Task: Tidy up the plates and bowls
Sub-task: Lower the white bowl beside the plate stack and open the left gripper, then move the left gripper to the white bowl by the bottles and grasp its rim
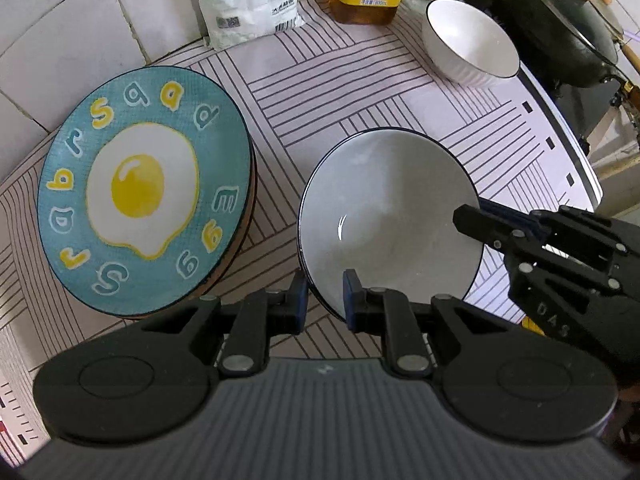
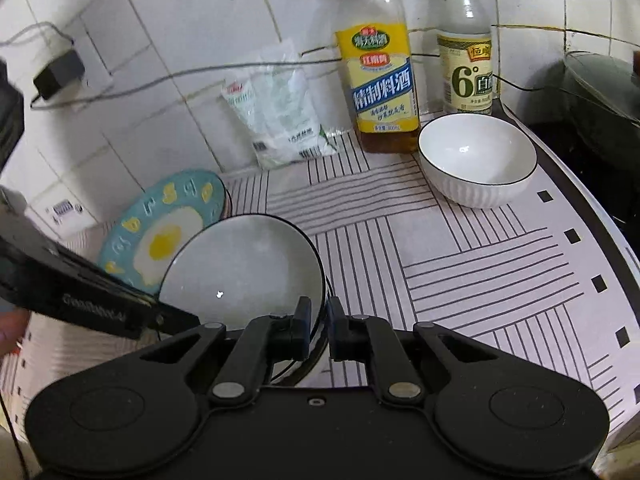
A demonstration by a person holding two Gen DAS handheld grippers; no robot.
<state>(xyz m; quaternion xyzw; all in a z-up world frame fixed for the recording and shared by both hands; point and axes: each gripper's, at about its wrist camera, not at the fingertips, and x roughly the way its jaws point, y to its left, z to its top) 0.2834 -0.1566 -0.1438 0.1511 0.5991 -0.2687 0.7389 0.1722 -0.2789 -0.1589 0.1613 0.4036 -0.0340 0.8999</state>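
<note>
Both grippers are clamped on the same grey, black-rimmed ceramic bowl [image 1: 384, 216], which is held tilted above the surface [image 1: 352, 80], a counter under a pale mat printed with dark stripes. The left gripper [image 1: 326, 300] has its fingers closed on the bowl's near rim, 1 finger inside and 1 outside. The right gripper [image 2: 318, 326] pinches the rim on the opposite side the same way. Gripping from 2 sides probably steadies a wide, smooth bowl that could pivot in a single pinch.

Just beside it, toward the surface's left edge by the tiled wall, lies the teal round plate with a fried-egg picture and letters [image 1: 146, 190], seemingly on top of other plates. The white ribbed bowl with a dark rim [image 1: 470, 44] stands well apart near the far right corner, next to 2 bottles with yellow labels [image 2: 380, 76]. Judging by the task, the grey bowl belongs with that white one.
</note>
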